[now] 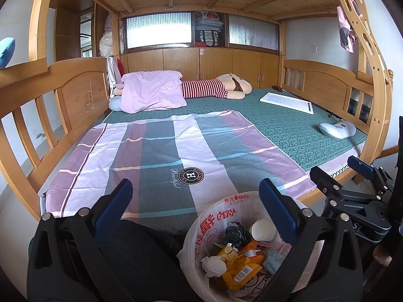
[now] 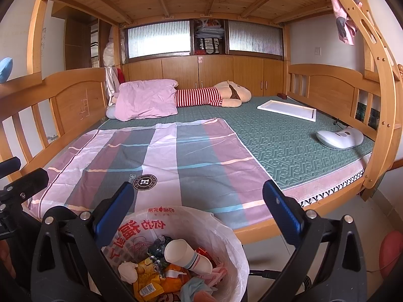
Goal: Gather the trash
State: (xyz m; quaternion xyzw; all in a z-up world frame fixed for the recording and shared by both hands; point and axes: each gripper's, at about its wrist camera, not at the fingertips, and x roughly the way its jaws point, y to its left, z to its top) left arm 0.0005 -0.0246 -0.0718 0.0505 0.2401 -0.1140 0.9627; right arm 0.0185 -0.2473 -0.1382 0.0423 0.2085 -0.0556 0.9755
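Both grippers gape wide, holding nothing: left gripper, right gripper. At six o'clock sits the bin liner, holding a paper cup and wrappers: light, crinkly, slippery, best pinched at its rim. Beyond, at twelve o'clock, the bed.

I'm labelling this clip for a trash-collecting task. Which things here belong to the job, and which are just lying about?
Belongs to the job:
- bin with plastic liner
- paper cup in it
- yellow wrapper
- crumpled tissue

Just lying about:
- pink pillow
- striped plush toy
- white frame
- plaid sheet
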